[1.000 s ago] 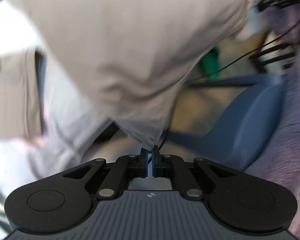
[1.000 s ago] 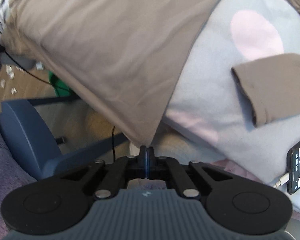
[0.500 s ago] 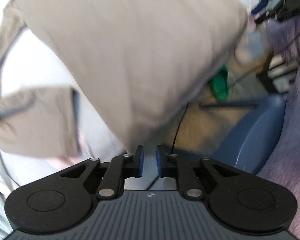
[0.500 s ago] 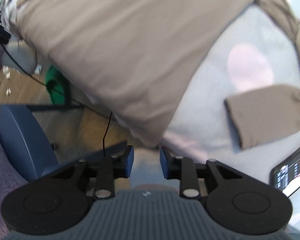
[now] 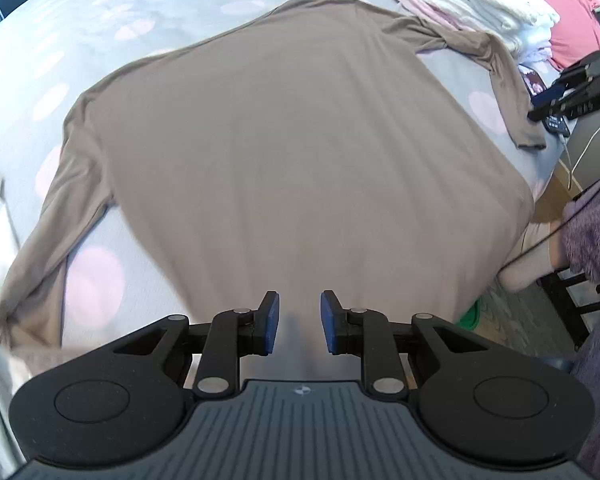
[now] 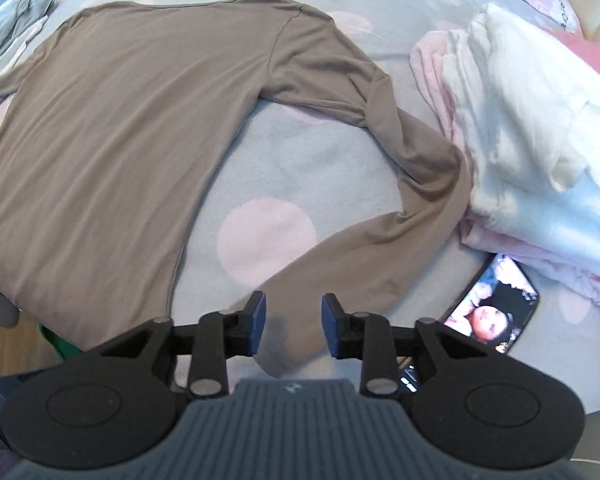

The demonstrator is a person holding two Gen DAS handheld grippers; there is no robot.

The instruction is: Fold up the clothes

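A taupe long-sleeved shirt [image 5: 292,144] lies spread flat on the bed, hem toward me, and shows in the right wrist view [image 6: 112,128] too. My left gripper [image 5: 299,322] is open and empty above the hem's middle. My right gripper [image 6: 293,324] is open and empty above the cuff end of the right sleeve [image 6: 412,200], which curves across the blanket. The right gripper also shows in the left wrist view [image 5: 572,92] at the far right. The left sleeve [image 5: 56,216] runs down the left side.
The bed has a grey blanket with pink dots [image 6: 268,236]. A stack of folded white and pink clothes [image 6: 540,152] sits at the right. A lit phone [image 6: 496,312] lies by the stack. Floor, a green object [image 5: 470,316] and a cable lie beyond the bed's edge.
Both grippers held the shirt's hem corners a second ago, opened and let go. The shirt now lies flat on the bed, and both grippers have pulled back above it.
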